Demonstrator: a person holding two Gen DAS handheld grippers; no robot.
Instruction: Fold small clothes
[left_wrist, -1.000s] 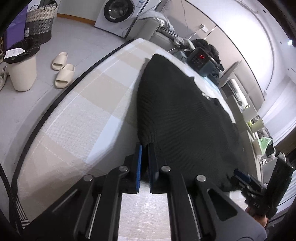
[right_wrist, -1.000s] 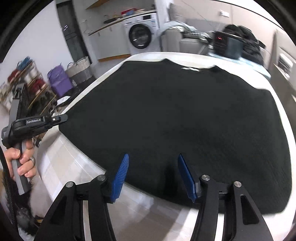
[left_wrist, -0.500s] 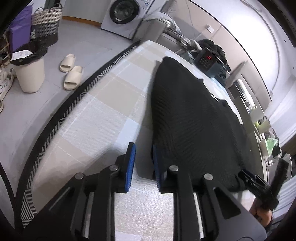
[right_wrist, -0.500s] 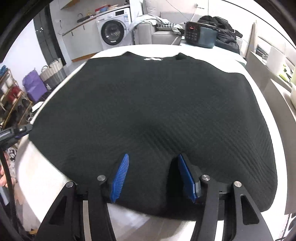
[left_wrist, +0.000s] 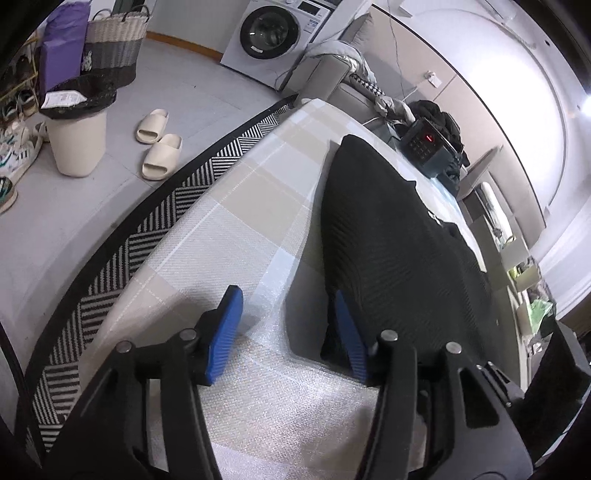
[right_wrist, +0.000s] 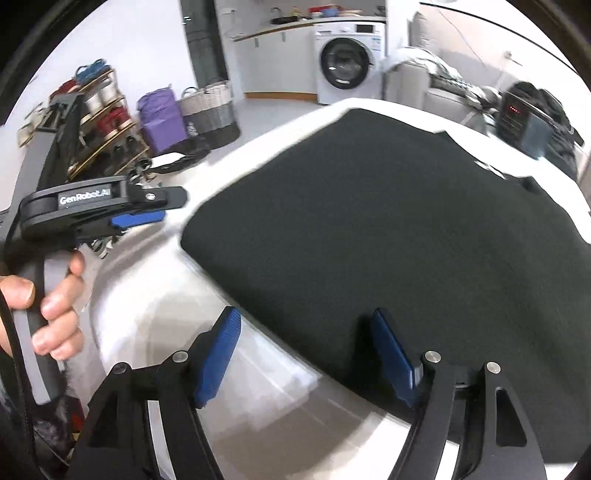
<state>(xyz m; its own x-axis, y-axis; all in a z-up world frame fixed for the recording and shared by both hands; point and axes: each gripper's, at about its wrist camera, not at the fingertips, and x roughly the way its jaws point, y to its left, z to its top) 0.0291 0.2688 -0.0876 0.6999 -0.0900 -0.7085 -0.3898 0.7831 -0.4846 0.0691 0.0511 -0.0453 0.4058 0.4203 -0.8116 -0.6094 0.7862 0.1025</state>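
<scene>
A black knitted garment (right_wrist: 388, 236) lies flat on the checked table (left_wrist: 236, 236). Its near left corner (left_wrist: 332, 343) rests against the right finger of my left gripper (left_wrist: 288, 328). That gripper's jaws are opening, and only bare cloth of the table lies between the blue pads. My right gripper (right_wrist: 306, 354) hovers over the garment's near hem close to the left corner. Its jaws are opening too, and the hem runs between the pads without being pressed. In the right wrist view a hand (right_wrist: 51, 299) holds the left gripper (right_wrist: 140, 218) beside the table's left edge.
A black box with a red display (left_wrist: 424, 147) stands at the table's far end. On the floor to the left are a white bin (left_wrist: 75, 140), slippers (left_wrist: 159, 147), baskets (left_wrist: 110, 44) and a washing machine (left_wrist: 273, 33). A striped rug (left_wrist: 155, 221) borders the table.
My left gripper was shut on the garment's corner; it has let go and spread its jaws. My right gripper slid left along the hem and opened wider.
</scene>
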